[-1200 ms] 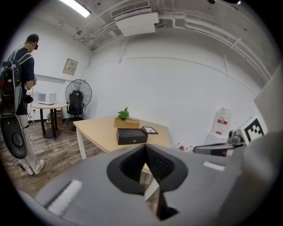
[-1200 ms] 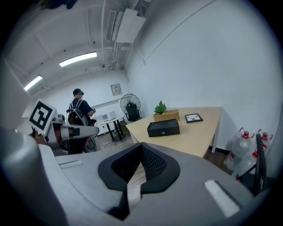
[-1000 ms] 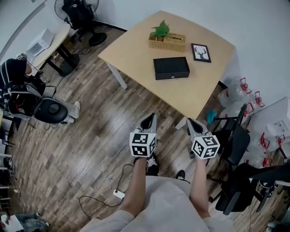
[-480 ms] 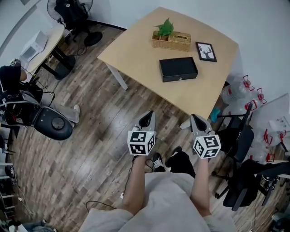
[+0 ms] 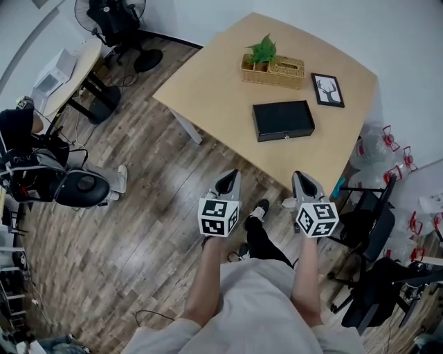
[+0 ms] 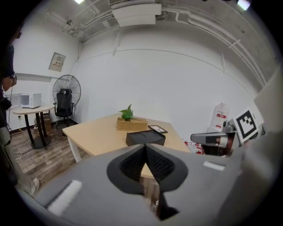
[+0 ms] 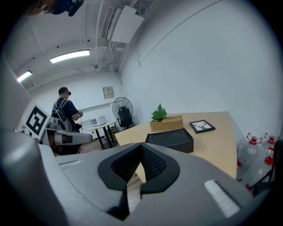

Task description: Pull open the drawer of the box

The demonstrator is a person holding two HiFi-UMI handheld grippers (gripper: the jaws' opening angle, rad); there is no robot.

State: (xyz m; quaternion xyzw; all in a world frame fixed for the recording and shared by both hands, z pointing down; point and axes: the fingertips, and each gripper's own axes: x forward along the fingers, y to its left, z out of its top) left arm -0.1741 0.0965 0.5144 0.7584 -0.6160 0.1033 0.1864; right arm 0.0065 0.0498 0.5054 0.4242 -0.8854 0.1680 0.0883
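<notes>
The black box lies on the light wooden table, its drawer front with a small knob facing the near edge. It also shows ahead in the left gripper view and the right gripper view. My left gripper and right gripper hang side by side over the wooden floor, short of the table and well apart from the box. The left gripper and right gripper both have their jaws shut, tips touching, with nothing held.
A wicker basket with a green plant and a framed picture stand behind the box. Black office chairs and water bottles crowd the right. At the left are a seated person, a side table and a fan.
The table and box have drawn a little nearer and shifted right in the head view as the person steps forward. Both grippers stay shut, held the same way.
</notes>
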